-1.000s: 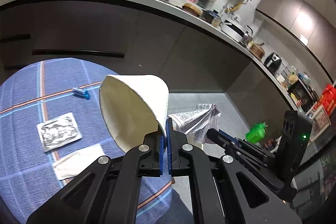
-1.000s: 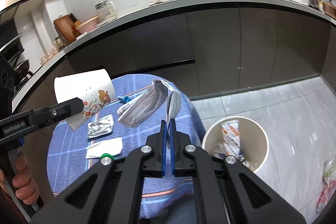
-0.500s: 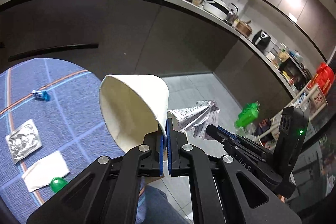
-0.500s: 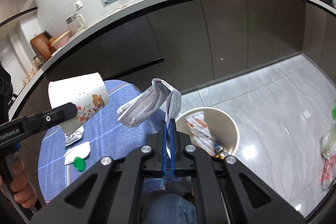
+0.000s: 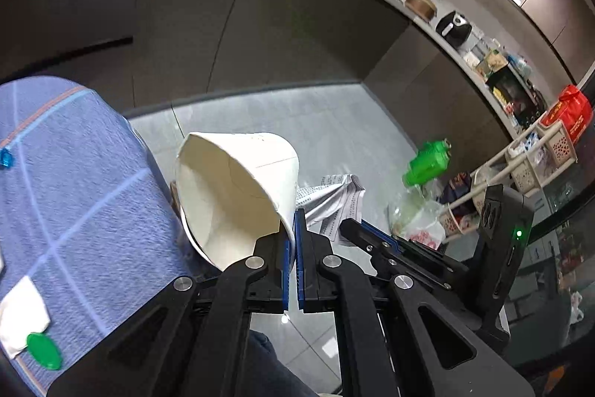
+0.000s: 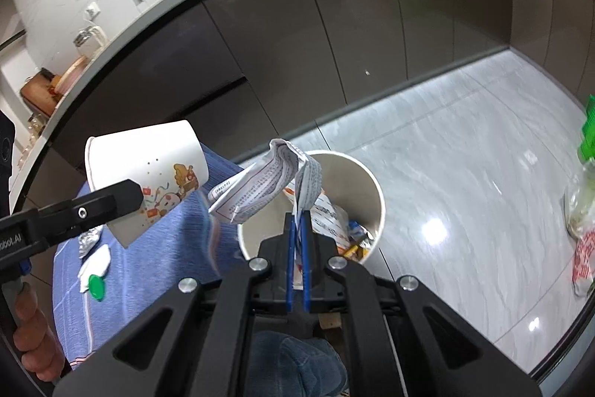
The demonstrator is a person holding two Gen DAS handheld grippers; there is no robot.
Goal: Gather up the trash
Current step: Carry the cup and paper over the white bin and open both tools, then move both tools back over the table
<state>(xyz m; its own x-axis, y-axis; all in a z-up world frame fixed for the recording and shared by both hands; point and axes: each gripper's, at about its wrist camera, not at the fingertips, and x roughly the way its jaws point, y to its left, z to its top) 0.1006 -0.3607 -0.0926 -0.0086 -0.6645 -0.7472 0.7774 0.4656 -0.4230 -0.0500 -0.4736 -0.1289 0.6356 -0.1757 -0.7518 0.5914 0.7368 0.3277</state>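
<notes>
My left gripper point(image 5: 293, 229) is shut on the rim of a white paper cup point(image 5: 238, 188), held tilted in the air at the table's right edge; the cup also shows in the right wrist view point(image 6: 148, 181). My right gripper point(image 6: 297, 226) is shut on a crumpled printed paper point(image 6: 260, 185), held just above the open round trash bin point(image 6: 375, 188), which holds wrappers. The paper also shows in the left wrist view point(image 5: 334, 199), to the right of the cup.
A blue-clothed round table point(image 5: 74, 211) carries a white napkin point(image 6: 95, 261), a green cap point(image 6: 96, 286), a foil packet point(image 6: 87, 239) and a small blue piece point(image 5: 4, 159). Dark cabinets stand behind. A green-capped bottle point(image 5: 427, 162) and bags lie on the grey floor.
Both grippers have swung right, away from the table and toward the bin. The paper now hangs over the bin's mouth; the cup has followed to the table's edge.
</notes>
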